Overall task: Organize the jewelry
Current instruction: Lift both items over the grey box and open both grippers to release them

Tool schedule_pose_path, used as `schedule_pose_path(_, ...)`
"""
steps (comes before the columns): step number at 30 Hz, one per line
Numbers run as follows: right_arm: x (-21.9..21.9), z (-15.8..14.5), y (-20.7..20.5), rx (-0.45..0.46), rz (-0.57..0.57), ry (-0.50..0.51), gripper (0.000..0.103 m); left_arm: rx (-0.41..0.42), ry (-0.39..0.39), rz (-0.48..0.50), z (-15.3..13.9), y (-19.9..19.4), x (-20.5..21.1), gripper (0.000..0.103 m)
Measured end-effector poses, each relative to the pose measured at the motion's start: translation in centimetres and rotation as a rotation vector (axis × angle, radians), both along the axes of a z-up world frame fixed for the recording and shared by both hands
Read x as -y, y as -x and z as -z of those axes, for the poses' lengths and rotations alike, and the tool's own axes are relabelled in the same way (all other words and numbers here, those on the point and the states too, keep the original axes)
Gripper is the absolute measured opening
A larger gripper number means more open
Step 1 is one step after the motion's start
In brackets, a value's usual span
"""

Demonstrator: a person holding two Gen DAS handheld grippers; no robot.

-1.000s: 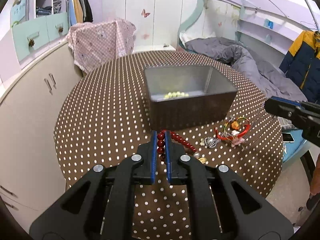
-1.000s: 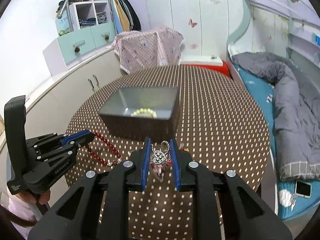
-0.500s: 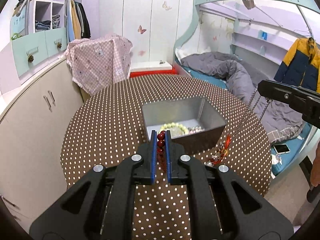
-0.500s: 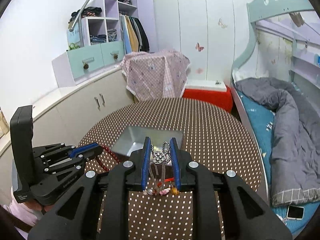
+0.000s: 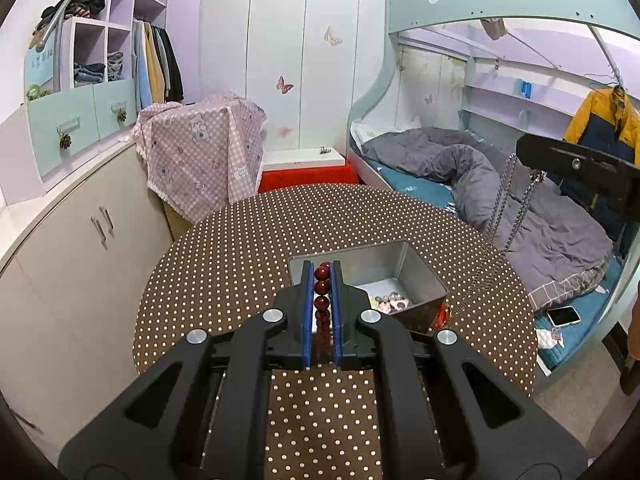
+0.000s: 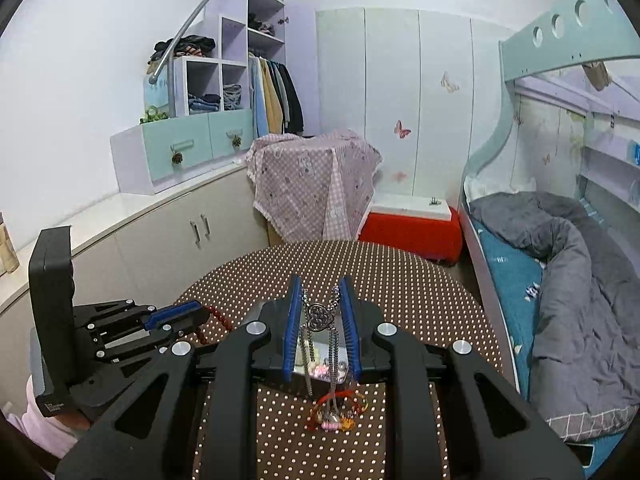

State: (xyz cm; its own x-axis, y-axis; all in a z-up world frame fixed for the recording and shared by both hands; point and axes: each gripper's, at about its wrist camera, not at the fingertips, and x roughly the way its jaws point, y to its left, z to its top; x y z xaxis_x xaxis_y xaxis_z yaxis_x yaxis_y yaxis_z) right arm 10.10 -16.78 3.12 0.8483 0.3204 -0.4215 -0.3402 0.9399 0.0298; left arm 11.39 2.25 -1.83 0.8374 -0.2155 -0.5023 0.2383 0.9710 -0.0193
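Lifting step: the left gripper (image 5: 321, 280) pinches the red bead string (image 5: 322, 300), the right gripper (image 6: 320, 312) pinches the silver chain necklace (image 6: 318, 316). Next, lower both into the metal box (image 5: 416, 268) on the bench (image 5: 240, 248).

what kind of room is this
Most likely a child's bedroom. A bunk bed with a rumpled grey duvet fills one side, clothes hang in an open wardrobe, and butterfly stickers dot the white wall panels.
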Motion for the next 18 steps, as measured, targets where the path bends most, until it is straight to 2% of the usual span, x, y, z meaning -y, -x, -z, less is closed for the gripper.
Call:
schedule_pose_path(8,-0.4,-1.8,-0.3,0.057,-0.009,0.008,0.018,0.045,0.002,0.005,-1.4,-0.4,0.1,0.008)
schedule_pose_path(18,-0.8,-3.1,-1.7,0.084,-0.022,0.004,0.018,0.071,0.007,0.012,-2.8,-1.9,0.4,0.008)
